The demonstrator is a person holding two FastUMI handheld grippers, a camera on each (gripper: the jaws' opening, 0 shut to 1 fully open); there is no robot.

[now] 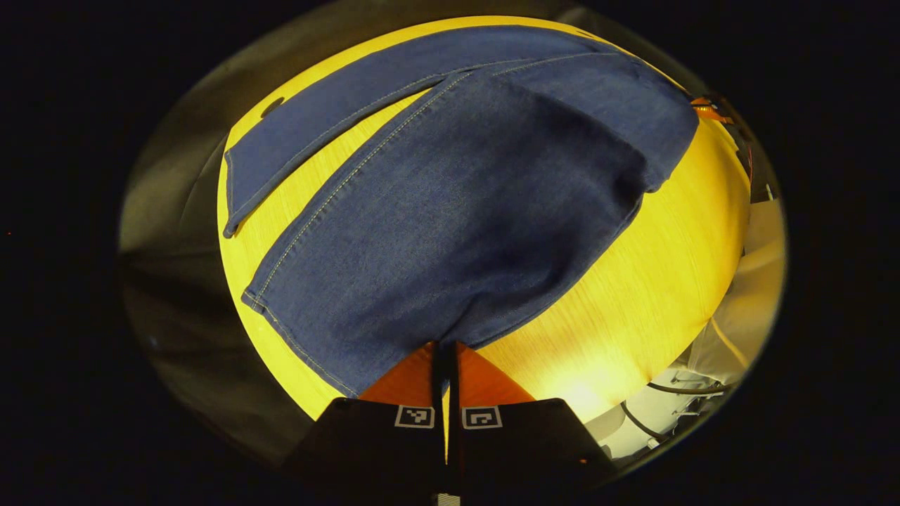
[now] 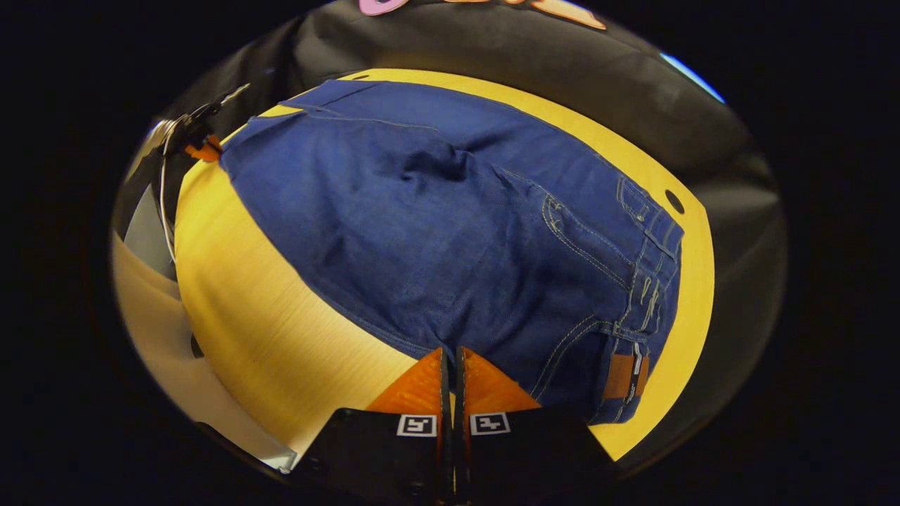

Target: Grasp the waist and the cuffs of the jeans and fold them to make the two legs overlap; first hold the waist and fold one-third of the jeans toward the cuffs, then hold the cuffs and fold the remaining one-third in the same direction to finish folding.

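Observation:
Blue jeans [image 1: 457, 211] lie on a yellow wooden table [image 1: 633, 302]. In the left gripper view my left gripper [image 1: 444, 348] is shut on the edge of the near leg, close to its cuff [image 1: 295, 337], and the cloth bulges up in front of it. The other leg [image 1: 337, 119] lies flat farther off. In the right gripper view my right gripper [image 2: 450, 351] is shut on the side edge of the jeans [image 2: 422, 232] near the waistband [image 2: 657, 274], left of a brown patch [image 2: 621, 376]. The left gripper [image 2: 193, 137] appears small at the upper left of that view.
The table [image 2: 267, 323] has a small dark hole [image 2: 673, 202] near its edge beside the waistband. The black cloth wall [image 2: 562, 56] runs behind it. White equipment and cables [image 1: 703, 379] sit past the table's edge on the right of the left gripper view.

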